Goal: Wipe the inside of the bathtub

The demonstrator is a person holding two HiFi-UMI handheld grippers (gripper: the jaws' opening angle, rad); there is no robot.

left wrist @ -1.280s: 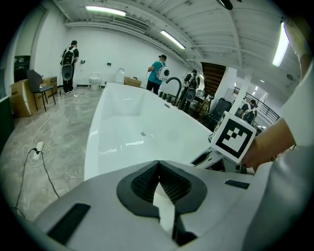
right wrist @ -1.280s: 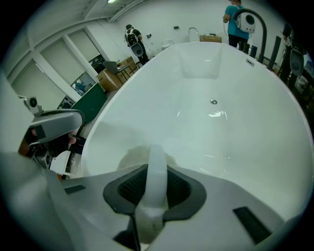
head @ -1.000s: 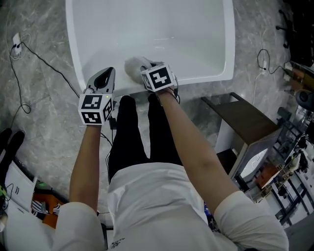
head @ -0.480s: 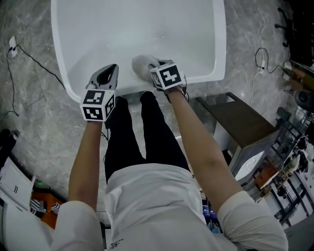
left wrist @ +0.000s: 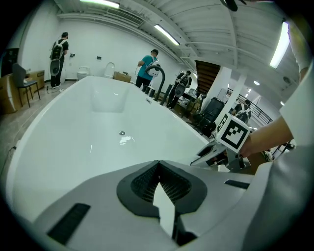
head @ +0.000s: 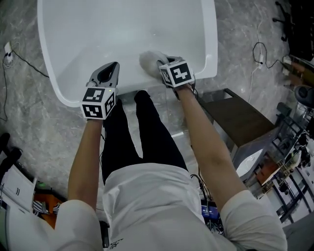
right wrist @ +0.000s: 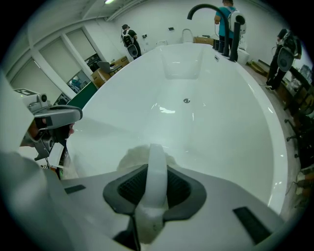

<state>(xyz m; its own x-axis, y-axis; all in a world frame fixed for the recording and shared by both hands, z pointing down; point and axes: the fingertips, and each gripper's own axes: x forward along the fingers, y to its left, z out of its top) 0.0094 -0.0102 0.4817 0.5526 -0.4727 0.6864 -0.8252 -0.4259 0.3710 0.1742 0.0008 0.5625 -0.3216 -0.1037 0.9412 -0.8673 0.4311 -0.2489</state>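
The white bathtub (head: 45, 59) fills the top of the head view, and its drain (right wrist: 186, 100) shows on the tub floor. My right gripper (head: 161, 62) hangs just over the near rim, right of centre, shut on a white cloth (head: 148, 60). In the right gripper view a strip of cloth (right wrist: 156, 179) runs between the jaws and a bunch of it lies on the tub's inner wall beyond. My left gripper (head: 113, 66) is over the near rim to the left, jaws shut with nothing in them (left wrist: 158, 163).
A dark brown stand (head: 240, 117) is right of my legs. Cables (head: 19, 56) trail over the marble floor on both sides. A cluttered rack (head: 294, 147) is at far right. A black faucet (right wrist: 206, 10) rises at the tub's far end, with people standing beyond.
The tub has slid left in the head view. My right gripper with the cloth has moved right along the near rim. The left gripper has hardly shifted.
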